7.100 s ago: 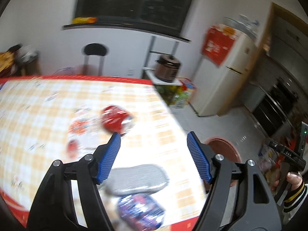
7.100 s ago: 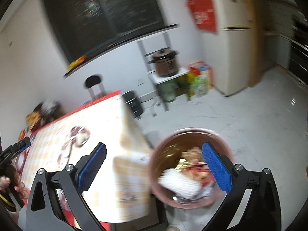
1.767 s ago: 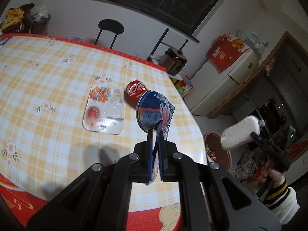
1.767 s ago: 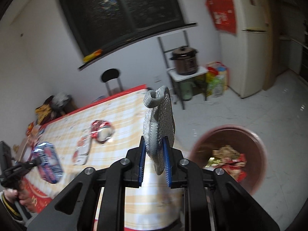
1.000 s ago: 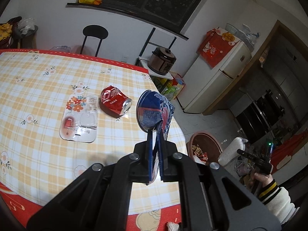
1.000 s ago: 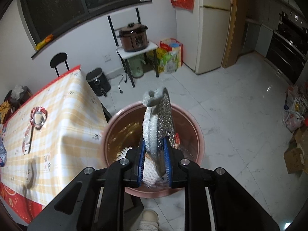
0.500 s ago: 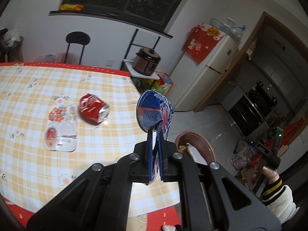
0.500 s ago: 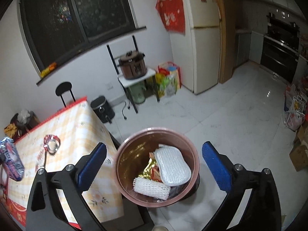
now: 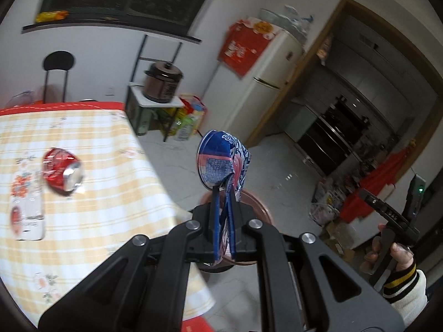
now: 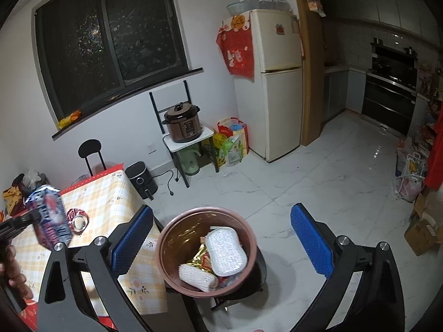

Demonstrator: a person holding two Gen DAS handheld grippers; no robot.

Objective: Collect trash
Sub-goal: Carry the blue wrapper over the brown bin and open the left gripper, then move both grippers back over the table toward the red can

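Checked yellow worktop [image 9: 97, 149] beside us, our left gripper [image 9: 223, 221] pinches a blue-and-red crumpled wrapper [image 9: 221, 163] above the round brown bin [image 10: 206, 249], right gripper [image 10: 221, 238] jaws spread wide, empty.

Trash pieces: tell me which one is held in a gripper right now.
The blue wrapper, pinched in the shut left gripper. The crushed red can lies on the table; the right gripper is open.

Dim indoor light; glare on floor tiles [image 10: 346, 166]; left view motion-blurred; fisheye edges warped, vignetted.

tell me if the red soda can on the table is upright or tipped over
Tipped over. The red can lies on its side on the checked tablecloth, its silver end facing the left wrist camera; it also looks crushed.
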